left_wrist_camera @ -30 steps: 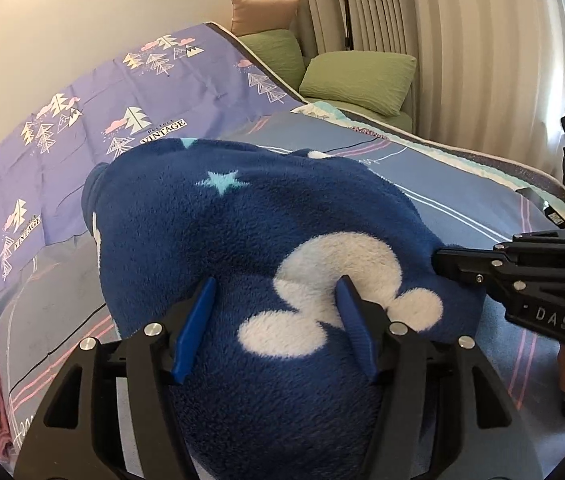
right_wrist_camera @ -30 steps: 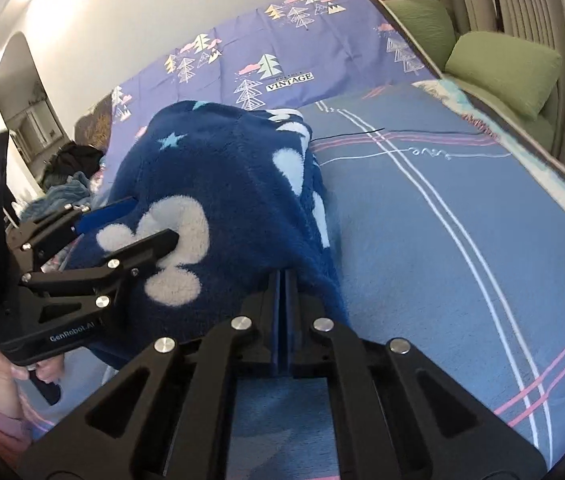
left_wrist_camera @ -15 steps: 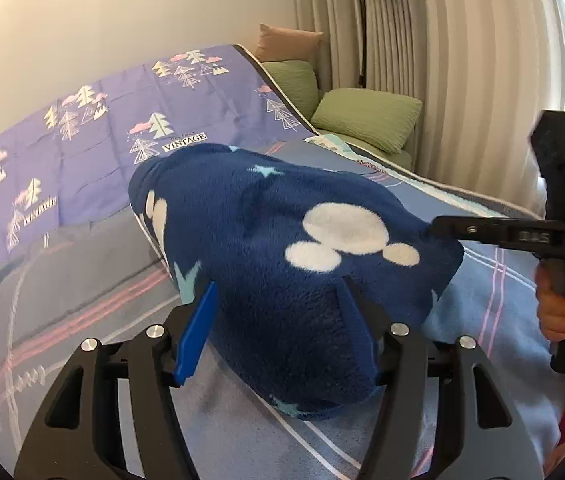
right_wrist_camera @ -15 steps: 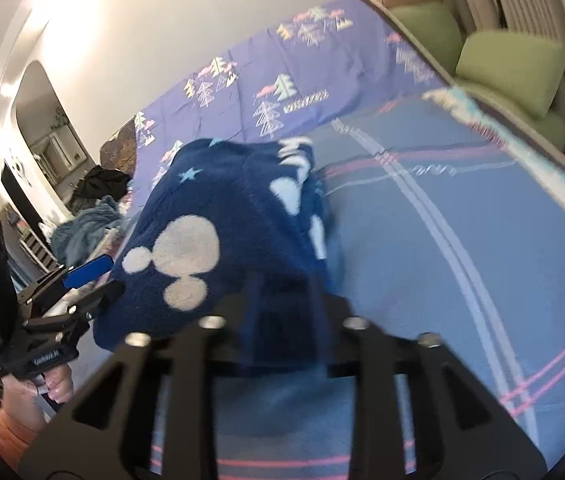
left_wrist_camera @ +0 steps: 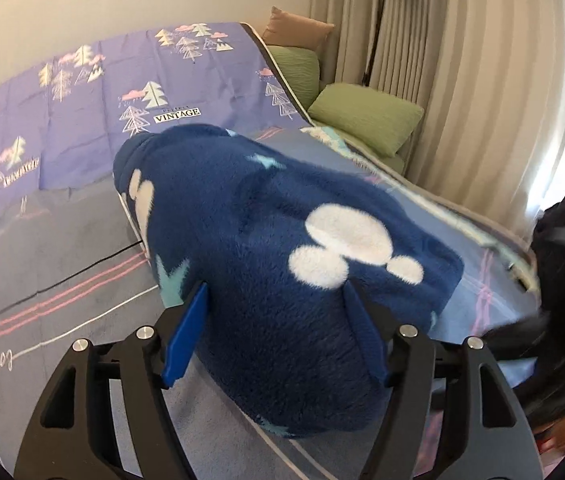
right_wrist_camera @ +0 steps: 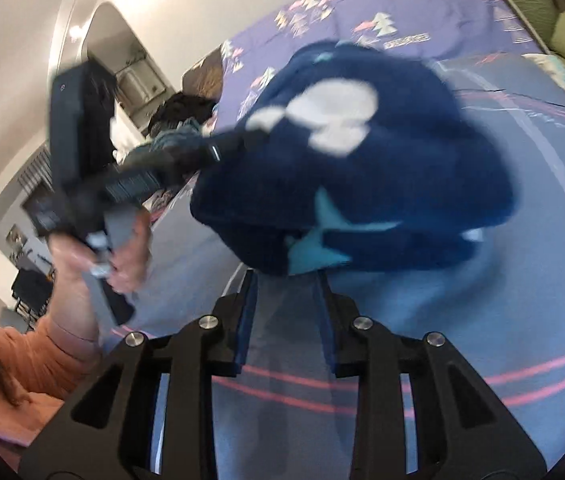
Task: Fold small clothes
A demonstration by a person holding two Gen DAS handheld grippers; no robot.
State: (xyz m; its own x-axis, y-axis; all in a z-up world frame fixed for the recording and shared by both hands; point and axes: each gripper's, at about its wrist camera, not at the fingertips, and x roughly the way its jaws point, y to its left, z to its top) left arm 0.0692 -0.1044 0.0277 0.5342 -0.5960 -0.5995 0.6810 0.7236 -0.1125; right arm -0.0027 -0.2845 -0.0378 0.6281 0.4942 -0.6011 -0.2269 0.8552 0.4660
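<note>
Across the striped bed (left_wrist_camera: 62,248) the navy fleece garment (left_wrist_camera: 282,272) lies folded into a thick bundle, both the left gripper (left_wrist_camera: 274,336) and right gripper (right_wrist_camera: 284,316) spread wide and empty, so this piece looks about done.

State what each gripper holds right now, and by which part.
Nothing. The left gripper and right gripper are both open; the folded blue fleece garment lies on the bed.
</note>
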